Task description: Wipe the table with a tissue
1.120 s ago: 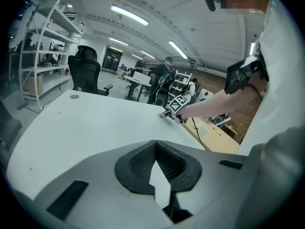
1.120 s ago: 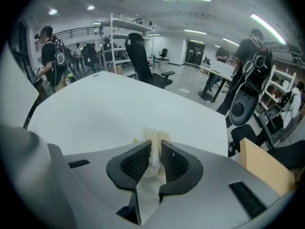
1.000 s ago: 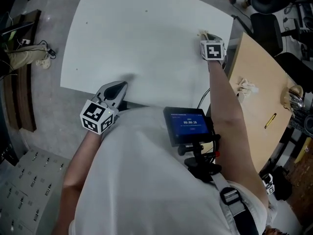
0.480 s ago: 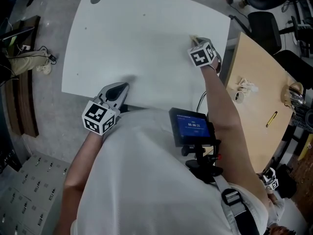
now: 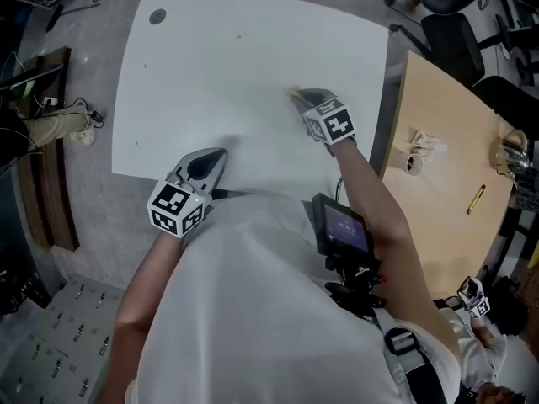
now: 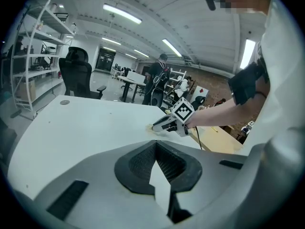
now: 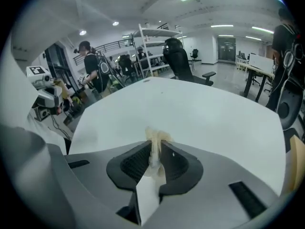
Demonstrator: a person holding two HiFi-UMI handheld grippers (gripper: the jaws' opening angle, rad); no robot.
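head view: right gripper [image 5: 300,99] is pinching the tissue [image 5: 294,93] down on the white table [image 5: 210,57], mid-right, prob. for wiping contact. left gripper [image 5: 215,156] is resting at the near edge, idle. left gripper view: jaws sitting together, nothing btwn. right gripper view: jaws clamping the tissue, wad poking out front.

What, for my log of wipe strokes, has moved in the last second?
The right tongs, clamped on the tissue, swept left from the right edge of the table toward its middle, a little nearer the person. Nothing was taken hold of or let go. The left tongs stayed shut and empty at the near edge.
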